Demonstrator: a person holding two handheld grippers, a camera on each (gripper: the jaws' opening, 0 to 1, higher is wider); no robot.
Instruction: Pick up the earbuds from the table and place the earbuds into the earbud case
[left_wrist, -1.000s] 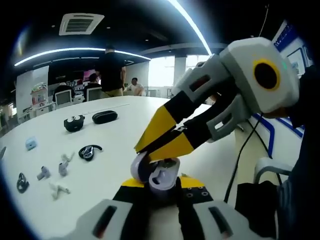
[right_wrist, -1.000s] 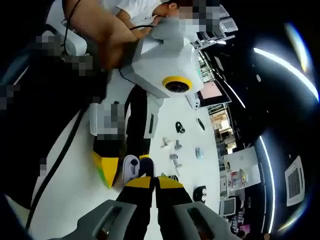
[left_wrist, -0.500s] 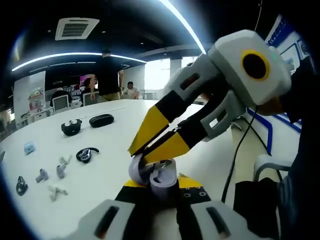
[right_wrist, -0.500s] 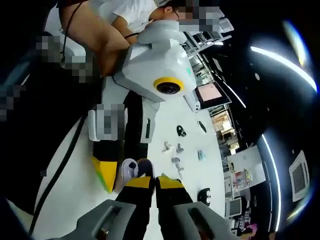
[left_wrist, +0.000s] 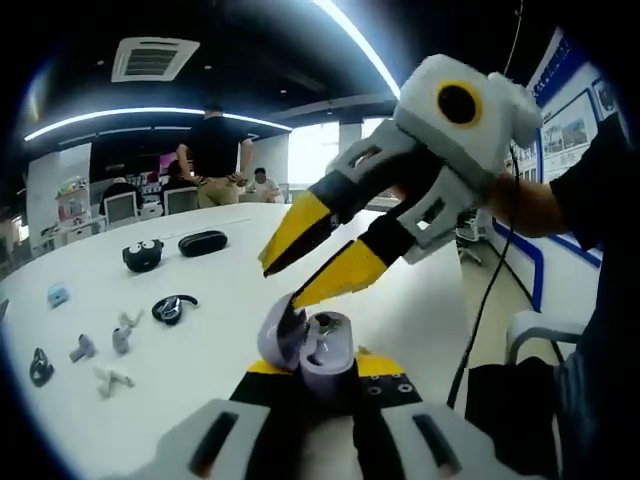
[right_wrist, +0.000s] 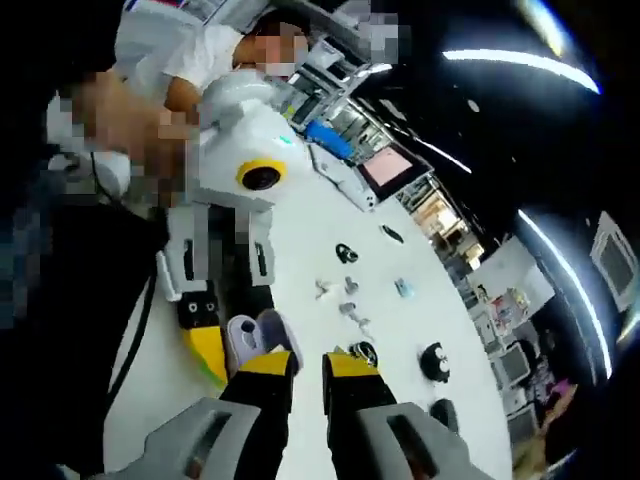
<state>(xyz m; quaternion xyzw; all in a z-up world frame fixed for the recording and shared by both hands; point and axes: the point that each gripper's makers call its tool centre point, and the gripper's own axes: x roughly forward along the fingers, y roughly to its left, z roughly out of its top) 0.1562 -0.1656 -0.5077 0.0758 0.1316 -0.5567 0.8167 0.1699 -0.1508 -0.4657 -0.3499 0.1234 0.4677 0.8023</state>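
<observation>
A lavender earbud case (left_wrist: 305, 345) with its lid up sits between the jaws of my left gripper (left_wrist: 322, 366), which is shut on it. A small dark piece lies in the case's well. My right gripper (left_wrist: 282, 283) hangs just above the case with its yellow tips apart and nothing between them. In the right gripper view, that open gripper (right_wrist: 307, 365) points past the case (right_wrist: 245, 340), which my left gripper (right_wrist: 222, 345) holds. Several loose grey earbuds (left_wrist: 100, 350) lie on the white table (left_wrist: 200, 390) to the left.
A black ear-hook earbud (left_wrist: 172, 307), a black case with eyes (left_wrist: 143, 254), a black oval case (left_wrist: 203, 242) and a small blue case (left_wrist: 58, 294) lie farther out. People (left_wrist: 215, 155) stand and sit beyond the table. A cable (left_wrist: 480, 310) hangs at the right.
My right gripper was shut at the case's mouth; it has opened and lifted away from the case. The left gripper keeps its hold on the case.
</observation>
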